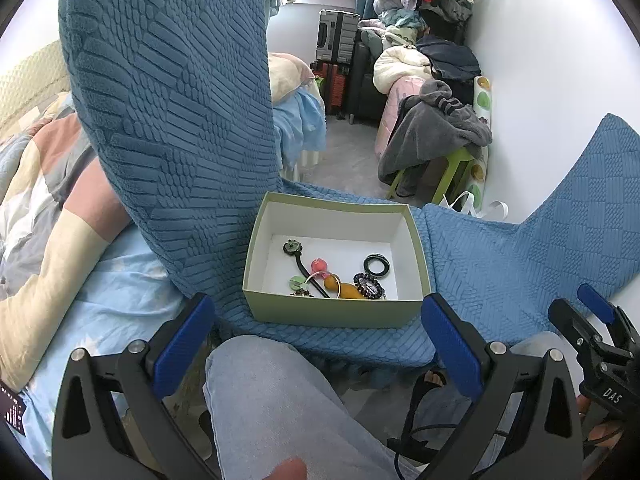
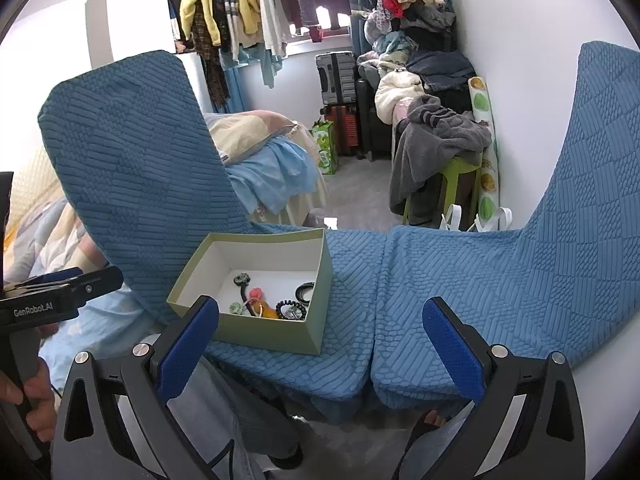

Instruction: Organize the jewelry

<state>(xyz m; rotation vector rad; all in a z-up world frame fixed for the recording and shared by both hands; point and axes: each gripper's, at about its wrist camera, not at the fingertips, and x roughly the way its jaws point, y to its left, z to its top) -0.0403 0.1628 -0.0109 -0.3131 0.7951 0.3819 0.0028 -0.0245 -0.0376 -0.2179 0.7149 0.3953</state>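
Note:
A pale green box (image 1: 332, 312) with a white inside sits on a blue textured seat cover (image 1: 500, 264). In it lie a black ring (image 1: 376, 266), a pink bead (image 1: 320, 266), a black hair stick with a flower head (image 1: 292, 247), an orange bead (image 1: 348, 290) and a dark beaded bracelet (image 1: 370, 288). My left gripper (image 1: 318, 340) hangs just in front of the box, open and empty. The right wrist view shows the box (image 2: 264, 332) at lower left, with my right gripper (image 2: 320, 344) open before it and nothing between its blue pads (image 2: 452, 352).
A tall blue chair back (image 1: 172, 120) rises left of the box, and another (image 2: 592, 184) curves up at the right. A knee in light jeans (image 1: 272, 392) is under my left gripper. A bed with a patchwork quilt (image 1: 44, 184) lies left. Clothes piles and suitcases (image 2: 336, 76) fill the far end.

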